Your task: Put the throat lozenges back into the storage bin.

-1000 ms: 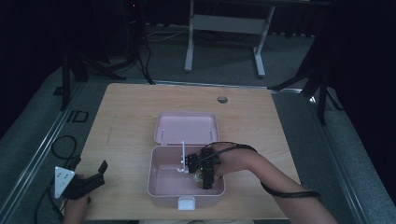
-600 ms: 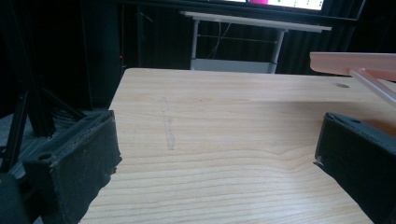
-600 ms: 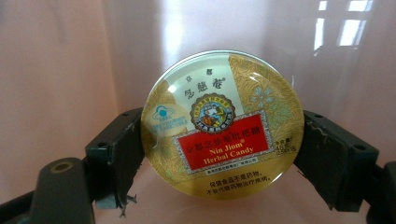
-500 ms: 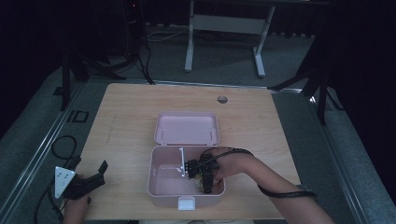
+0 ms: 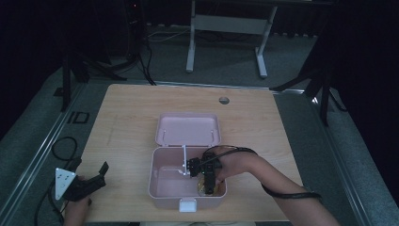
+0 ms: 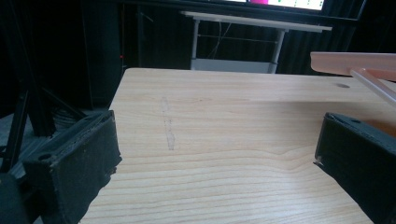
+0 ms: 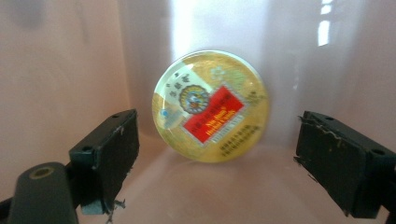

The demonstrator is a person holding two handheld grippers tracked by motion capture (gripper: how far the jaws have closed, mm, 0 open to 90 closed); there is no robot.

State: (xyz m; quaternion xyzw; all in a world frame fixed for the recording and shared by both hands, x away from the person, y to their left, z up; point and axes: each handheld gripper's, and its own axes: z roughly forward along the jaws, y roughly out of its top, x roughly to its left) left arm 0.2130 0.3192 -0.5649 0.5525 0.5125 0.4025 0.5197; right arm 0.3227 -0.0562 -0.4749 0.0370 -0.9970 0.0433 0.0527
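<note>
Pink plastic: an open lidded box on the wooden counter; its lid lies back flat beyond it
Right gripper: dipped into the box's right compartment, jaws wide and empty
Round tin: gold with a red label, straight ahead between the jaws, against the box wall
Step, as I judge it: either reaching for the tin or just released; next move would be closing squarely across its rim
Left gripper: jaws wide, holding nothing, low over bare counter, box off to its right
Views: the right gripper view shows the tin's label; the high view gives a mere yellowish glimpse under the gripper
</note>
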